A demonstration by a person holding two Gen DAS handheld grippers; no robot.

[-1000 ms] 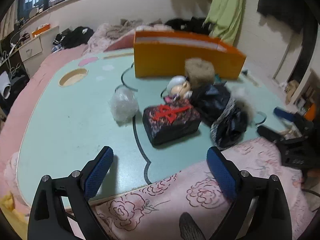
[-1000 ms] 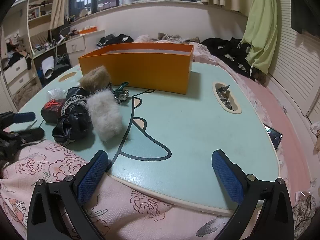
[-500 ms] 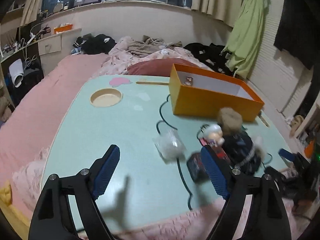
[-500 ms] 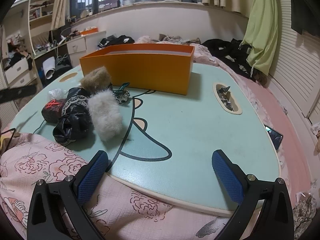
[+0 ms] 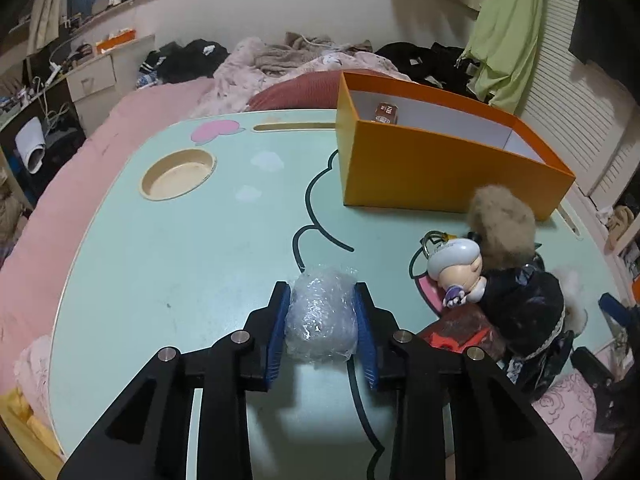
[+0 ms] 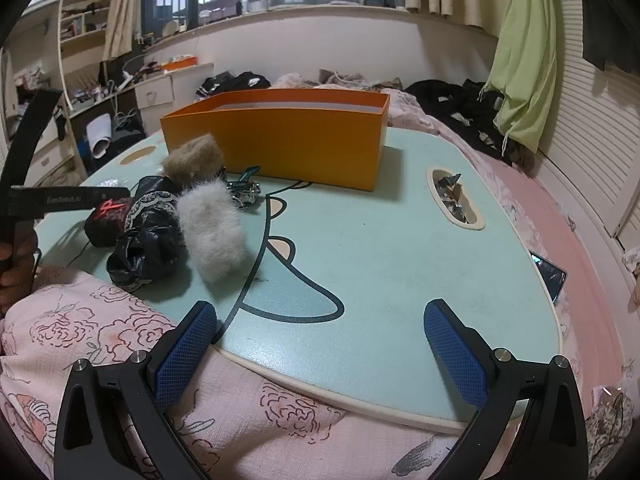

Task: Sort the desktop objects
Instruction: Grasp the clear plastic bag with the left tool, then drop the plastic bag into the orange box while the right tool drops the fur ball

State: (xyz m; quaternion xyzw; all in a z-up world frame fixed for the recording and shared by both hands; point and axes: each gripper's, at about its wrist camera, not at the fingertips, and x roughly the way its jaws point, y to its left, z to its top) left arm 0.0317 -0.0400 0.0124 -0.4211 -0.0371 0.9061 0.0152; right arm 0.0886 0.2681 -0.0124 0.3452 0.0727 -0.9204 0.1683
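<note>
A ball of crumpled clear plastic lies on the mint-green table. My left gripper has its jaws closing on it, and both blue pads touch its sides. To its right lies a heap: a doll-head keychain, a brown fur puff, a black bag, a white fur puff and a dark pouch with red marks. Behind them stands an orange box with a small brown item inside. My right gripper stands open at the table's near edge, holding nothing.
The table has a round cup recess at the left and an oval slot with foil scraps at the right. A pink floral blanket covers the near edge. A phone lies right of the table. Clothes cover the bed behind.
My left gripper moved forward over the table to the plastic ball, and its jaws went from wide apart to closed against the ball's sides. The right gripper has not moved.
</note>
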